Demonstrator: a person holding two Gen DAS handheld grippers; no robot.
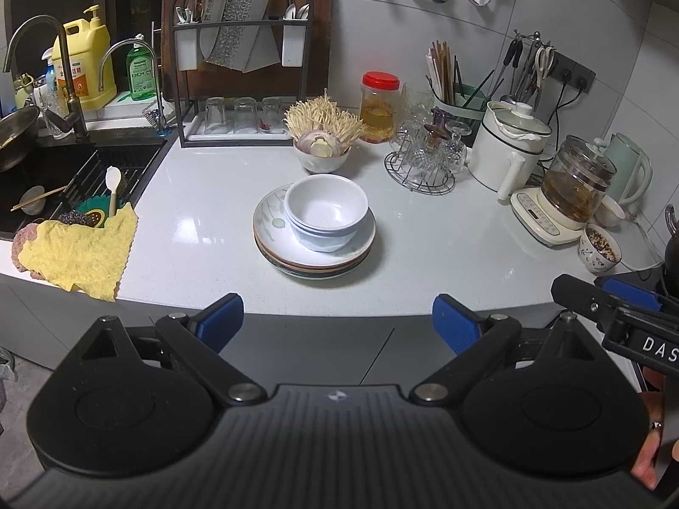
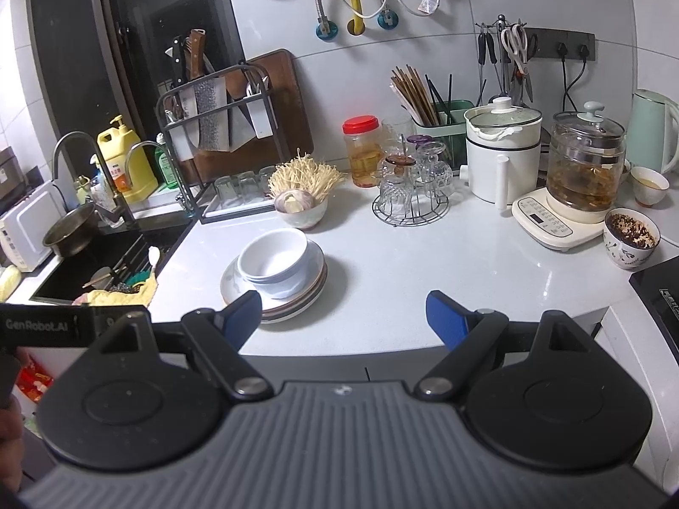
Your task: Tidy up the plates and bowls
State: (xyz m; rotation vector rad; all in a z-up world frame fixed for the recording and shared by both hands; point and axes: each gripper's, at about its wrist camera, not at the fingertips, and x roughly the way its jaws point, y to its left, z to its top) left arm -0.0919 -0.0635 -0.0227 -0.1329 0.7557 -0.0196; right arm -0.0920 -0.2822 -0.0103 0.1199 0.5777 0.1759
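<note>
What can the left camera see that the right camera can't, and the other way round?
Only the left view shows the whole yellow cloth at the sink's edge. Only the right view shows the white appliance left of the sink and the cup of tea. Both show the stacked bowls on the plates, and open, empty tongs: left, right.

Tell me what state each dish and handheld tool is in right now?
Left tool: open, empty.
Right tool: open, empty.
White bowls: nested upright on the plates.
Plates: stacked on the counter.
Bowl of enoki mushrooms: full, upright.
Drinking glasses: upside down in the rack.
</note>
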